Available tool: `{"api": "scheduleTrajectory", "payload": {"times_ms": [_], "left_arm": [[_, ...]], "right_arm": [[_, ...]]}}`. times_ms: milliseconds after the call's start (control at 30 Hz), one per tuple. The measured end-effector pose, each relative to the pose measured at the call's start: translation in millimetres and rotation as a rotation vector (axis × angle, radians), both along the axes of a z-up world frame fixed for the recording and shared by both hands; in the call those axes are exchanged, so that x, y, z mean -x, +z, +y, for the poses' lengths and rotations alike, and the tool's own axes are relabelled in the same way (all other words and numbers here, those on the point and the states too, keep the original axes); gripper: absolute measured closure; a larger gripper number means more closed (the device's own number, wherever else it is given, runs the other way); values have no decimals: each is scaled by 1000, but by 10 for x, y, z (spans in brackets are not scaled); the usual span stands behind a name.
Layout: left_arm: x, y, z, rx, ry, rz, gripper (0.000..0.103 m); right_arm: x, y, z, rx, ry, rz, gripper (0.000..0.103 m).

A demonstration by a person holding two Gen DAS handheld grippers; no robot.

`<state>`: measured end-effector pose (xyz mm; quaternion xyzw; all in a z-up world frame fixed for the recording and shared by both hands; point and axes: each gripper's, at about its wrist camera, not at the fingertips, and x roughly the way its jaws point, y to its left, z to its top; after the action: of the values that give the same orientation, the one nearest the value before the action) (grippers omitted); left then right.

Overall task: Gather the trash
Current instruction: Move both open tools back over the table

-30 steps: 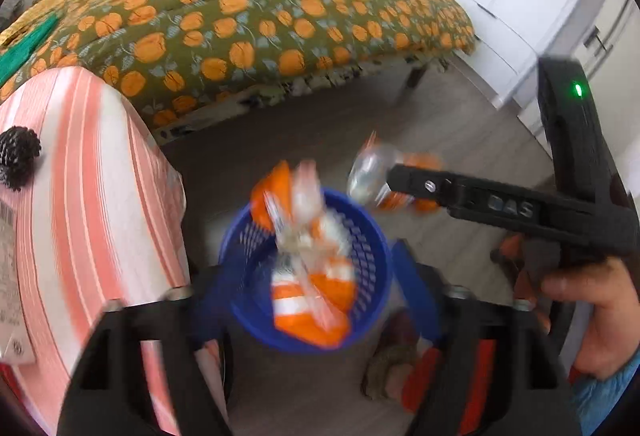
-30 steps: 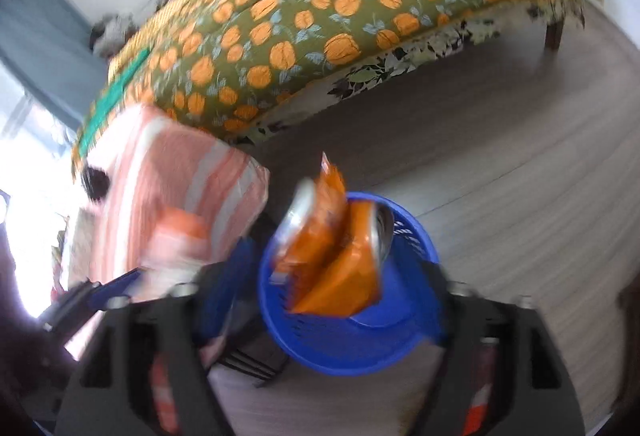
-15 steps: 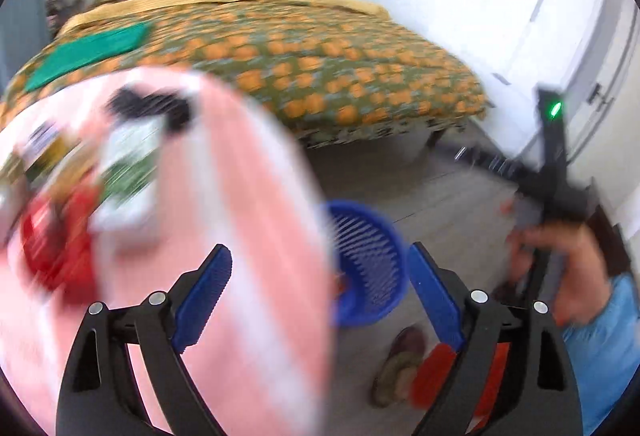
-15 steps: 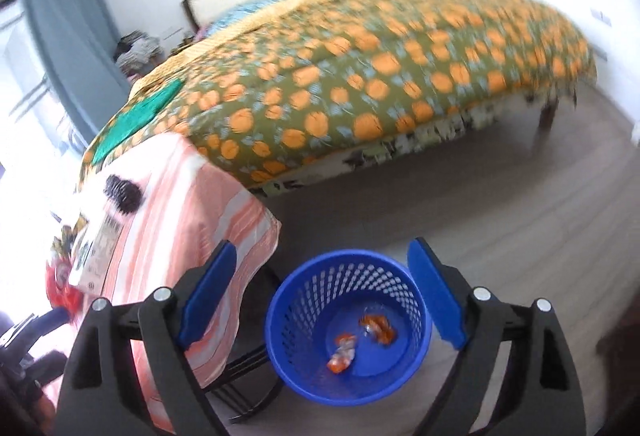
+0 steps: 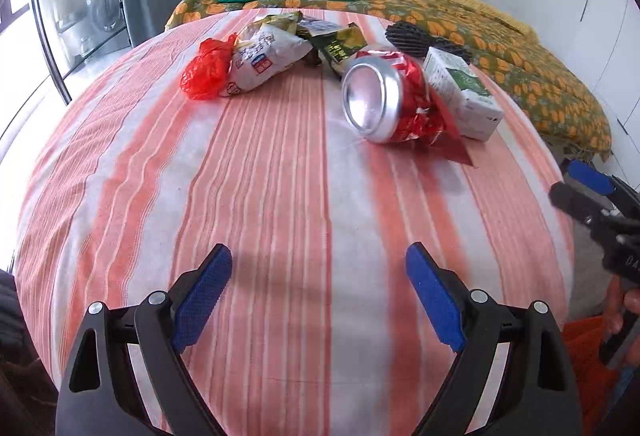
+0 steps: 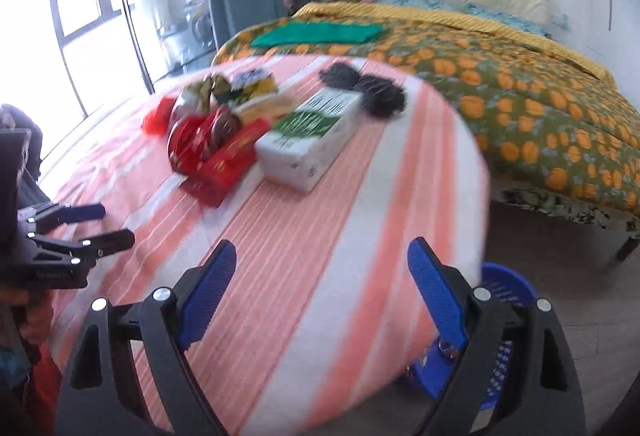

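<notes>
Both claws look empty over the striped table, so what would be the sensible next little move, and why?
Probably reach the left gripper forward to the crushed red can. Its jaws stand open and empty, and the can lies nearest ahead among the leftover trash on the striped table.

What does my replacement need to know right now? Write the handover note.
Left gripper: open, empty, over the striped table.
Right gripper: open, empty, at the table's edge.
Both have just been opening, nothing between them.
Done: some trash lies in the blue basket on the floor beside the table.
Left on the table: crushed red can, white-and-green carton, red bag, snack wrappers.
</notes>
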<state>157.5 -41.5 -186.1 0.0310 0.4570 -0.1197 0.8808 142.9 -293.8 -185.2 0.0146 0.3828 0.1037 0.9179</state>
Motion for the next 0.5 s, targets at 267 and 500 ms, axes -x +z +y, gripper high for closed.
{"api": "scheduleTrajectory", "payload": {"times_ms": [267, 500], "left_arm": [[11, -80, 18, -48, -25, -37, 11], [31, -60, 32, -35, 3, -47, 10]], "right_arm": [[-104, -270, 162, 70, 24, 85, 18], [-77, -291, 207, 77, 27, 68, 16]]}}
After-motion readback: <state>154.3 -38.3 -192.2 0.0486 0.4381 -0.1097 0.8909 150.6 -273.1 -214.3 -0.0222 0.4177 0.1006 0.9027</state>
